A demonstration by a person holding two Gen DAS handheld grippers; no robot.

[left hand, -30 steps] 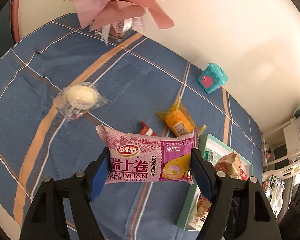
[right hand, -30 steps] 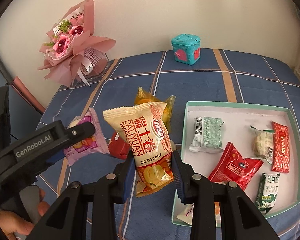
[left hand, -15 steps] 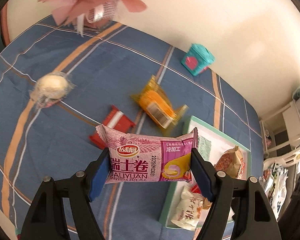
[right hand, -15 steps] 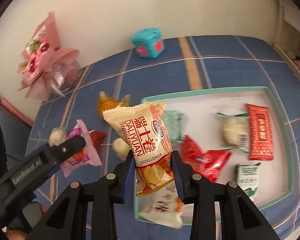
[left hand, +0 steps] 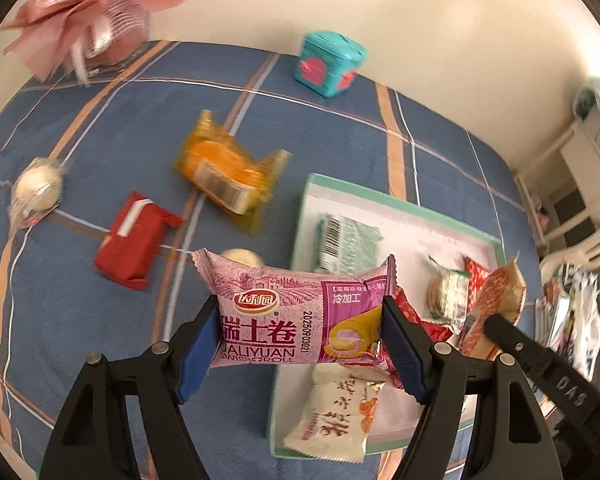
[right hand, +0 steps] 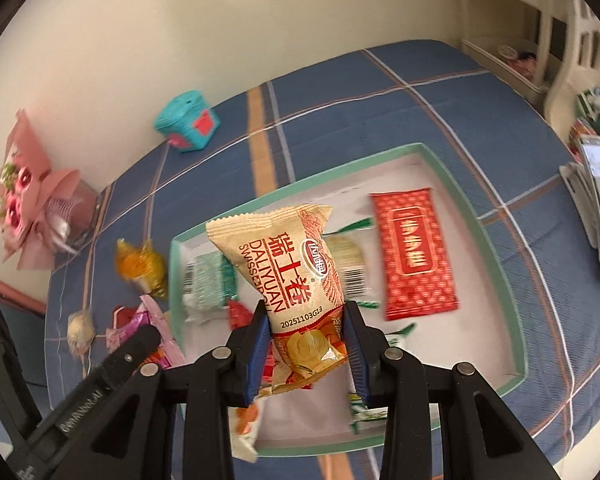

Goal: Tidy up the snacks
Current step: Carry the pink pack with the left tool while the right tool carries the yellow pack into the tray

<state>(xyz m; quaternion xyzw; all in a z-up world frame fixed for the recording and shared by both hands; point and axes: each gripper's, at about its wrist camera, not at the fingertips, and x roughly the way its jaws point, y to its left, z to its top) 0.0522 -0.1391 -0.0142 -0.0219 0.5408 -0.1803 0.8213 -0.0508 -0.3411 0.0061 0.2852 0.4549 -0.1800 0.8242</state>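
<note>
Left gripper [left hand: 300,336]: closed on a purple swiss roll packet [left hand: 300,316], gripped at its 2 short ends, packet lying crosswise, lifted above the near left edge of the tray [left hand: 400,202]. Right gripper [right hand: 306,344]: clamped on the lower end of a beige swiss roll packet [right hand: 292,276], packet standing up and leaning left, held above the tray's [right hand: 460,184] interior.

Inside the mint-rimmed tray: a long red packet [right hand: 414,256], a green packet with barcode [right hand: 206,280], a round cake in clear wrap [left hand: 446,296], a white packet with orange print [left hand: 336,420] at the near edge.

On the blue plaid cloth [left hand: 100,128], left of the tray: an orange wrapped cake [left hand: 228,172], a red packet [left hand: 132,240], a pale round cake in clear wrap [left hand: 36,190], another pale round one [left hand: 242,258] mostly hidden behind the purple packet.

At the wall: a teal box [left hand: 330,62], a pink bouquet [left hand: 80,12].
</note>
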